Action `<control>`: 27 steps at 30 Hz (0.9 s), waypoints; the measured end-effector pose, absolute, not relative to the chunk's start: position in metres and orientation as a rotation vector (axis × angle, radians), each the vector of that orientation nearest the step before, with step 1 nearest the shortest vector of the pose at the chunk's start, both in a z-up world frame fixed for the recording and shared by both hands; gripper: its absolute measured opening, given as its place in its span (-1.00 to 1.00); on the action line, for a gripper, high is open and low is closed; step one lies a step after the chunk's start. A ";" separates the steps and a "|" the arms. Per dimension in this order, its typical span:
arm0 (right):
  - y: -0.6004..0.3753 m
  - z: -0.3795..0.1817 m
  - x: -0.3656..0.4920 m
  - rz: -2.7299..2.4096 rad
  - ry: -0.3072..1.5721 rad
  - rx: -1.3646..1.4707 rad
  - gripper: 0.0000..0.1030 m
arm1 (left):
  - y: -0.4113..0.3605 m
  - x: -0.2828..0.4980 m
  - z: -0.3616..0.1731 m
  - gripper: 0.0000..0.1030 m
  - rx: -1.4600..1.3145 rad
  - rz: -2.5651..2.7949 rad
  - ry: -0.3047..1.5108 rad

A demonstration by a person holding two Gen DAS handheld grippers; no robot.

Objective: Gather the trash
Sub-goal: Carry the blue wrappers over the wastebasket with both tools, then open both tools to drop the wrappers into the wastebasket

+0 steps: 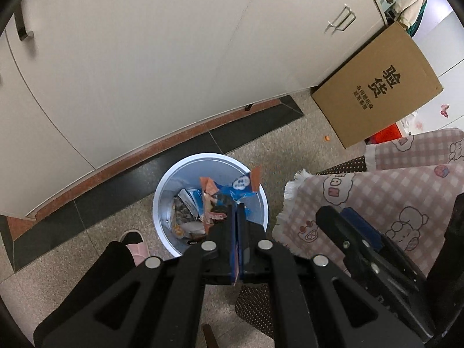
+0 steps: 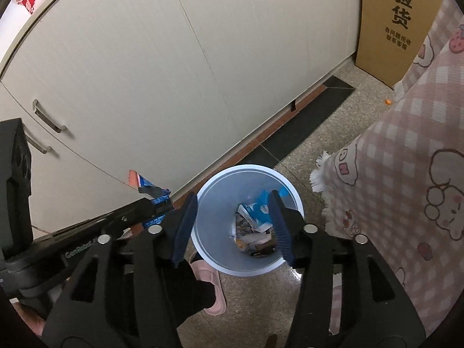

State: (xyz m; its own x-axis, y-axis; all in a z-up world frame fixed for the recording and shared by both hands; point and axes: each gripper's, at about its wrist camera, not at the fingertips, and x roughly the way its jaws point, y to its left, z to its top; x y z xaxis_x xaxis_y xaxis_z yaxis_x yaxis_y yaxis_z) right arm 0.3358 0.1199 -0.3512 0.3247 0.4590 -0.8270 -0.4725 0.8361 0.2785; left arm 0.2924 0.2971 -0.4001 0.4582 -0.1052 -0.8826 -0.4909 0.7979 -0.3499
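Wrapper (image 1: pixel 232 188) pinched in left gripper (image 1: pixel 237 211) over bin (image 1: pixel 162 191); right gripper (image 2: pixel 233 226) apparently empty, agape.

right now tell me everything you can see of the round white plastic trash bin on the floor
The round white plastic trash bin stands upright and lidless on the speckled floor, close to the cream cabinet's dark plinth. Its smooth walls taper down to a narrower base. Crumpled blue, white and orange wrappers cover its bottom, so it is only partly filled. A pink slipper lies beside its near side, and a pink checked cloth hangs nearby; neither clearly touches it.
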 end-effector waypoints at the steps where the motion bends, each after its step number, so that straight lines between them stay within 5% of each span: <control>1: 0.117 -0.351 0.335 0.608 1.078 -0.015 0.01 | 0.296 0.293 -0.400 -0.97 -0.628 0.256 1.088; 14: 0.094 -0.329 0.335 0.580 1.026 0.031 0.08 | 0.281 0.308 -0.390 -0.94 -0.590 0.226 1.102; 16: 0.091 -0.327 0.336 0.581 1.023 0.042 0.09 | 0.281 0.310 -0.389 -0.82 -0.590 0.222 1.107; 18: 0.086 -0.325 0.336 0.569 1.015 0.059 0.10 | 0.281 0.311 -0.387 -0.17 -0.586 0.237 1.118; 20: 0.081 -0.324 0.338 0.563 1.019 0.086 0.10 | 0.281 0.311 -0.387 0.15 -0.585 0.245 1.118; 27: 0.072 -0.314 0.333 0.567 1.012 0.110 0.10 | 0.279 0.302 -0.371 0.19 -0.575 0.274 1.108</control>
State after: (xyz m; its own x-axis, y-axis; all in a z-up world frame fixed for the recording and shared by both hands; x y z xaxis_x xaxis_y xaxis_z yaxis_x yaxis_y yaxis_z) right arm 0.3329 0.0718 -0.3138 0.4000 0.4970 -0.7701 -0.3975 0.8511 0.3429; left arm 0.3023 0.2795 -0.3712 0.4326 -0.0720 -0.8987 -0.4826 0.8234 -0.2983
